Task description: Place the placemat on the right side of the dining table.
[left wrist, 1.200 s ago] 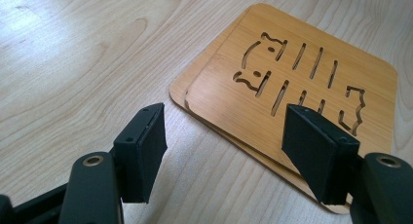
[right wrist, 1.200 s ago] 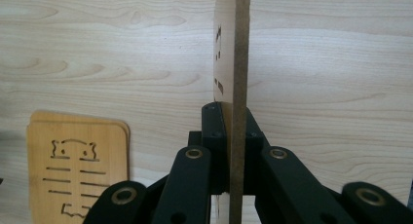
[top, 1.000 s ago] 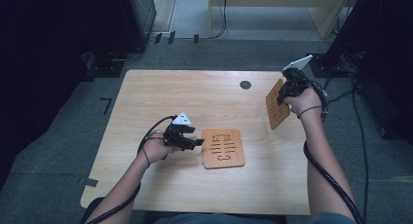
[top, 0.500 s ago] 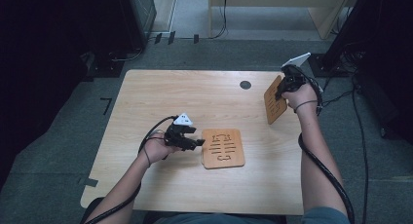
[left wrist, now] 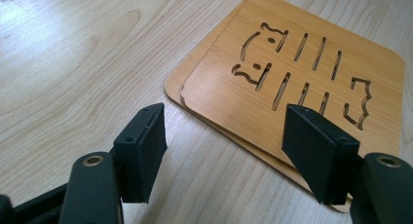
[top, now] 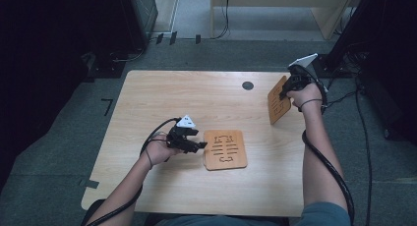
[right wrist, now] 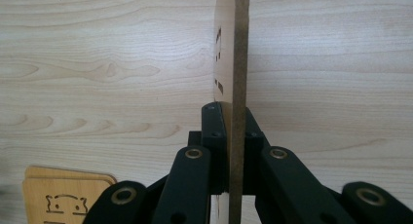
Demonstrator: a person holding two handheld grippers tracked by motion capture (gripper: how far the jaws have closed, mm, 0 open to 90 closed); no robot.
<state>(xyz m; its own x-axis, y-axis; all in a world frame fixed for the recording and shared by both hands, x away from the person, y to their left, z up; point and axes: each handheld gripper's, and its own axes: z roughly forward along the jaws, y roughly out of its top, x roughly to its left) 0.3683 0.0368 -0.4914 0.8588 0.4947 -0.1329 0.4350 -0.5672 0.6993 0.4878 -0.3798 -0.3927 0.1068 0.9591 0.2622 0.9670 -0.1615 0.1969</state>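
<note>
Coasters lay stacked (top: 225, 149) near the table's (top: 196, 98) front edge, my left gripper (left wrist: 221, 151) wide open beside them holding nothing, while my right gripper (right wrist: 228, 141) pinched one more coaster (top: 278, 100) upright, probably to carry it over.

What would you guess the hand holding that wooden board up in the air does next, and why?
Probably carry it down toward the stack of coasters. The right tongs are clamped on the raised coaster, held on edge above the table, and the left tongs wait open beside the stack.
</note>
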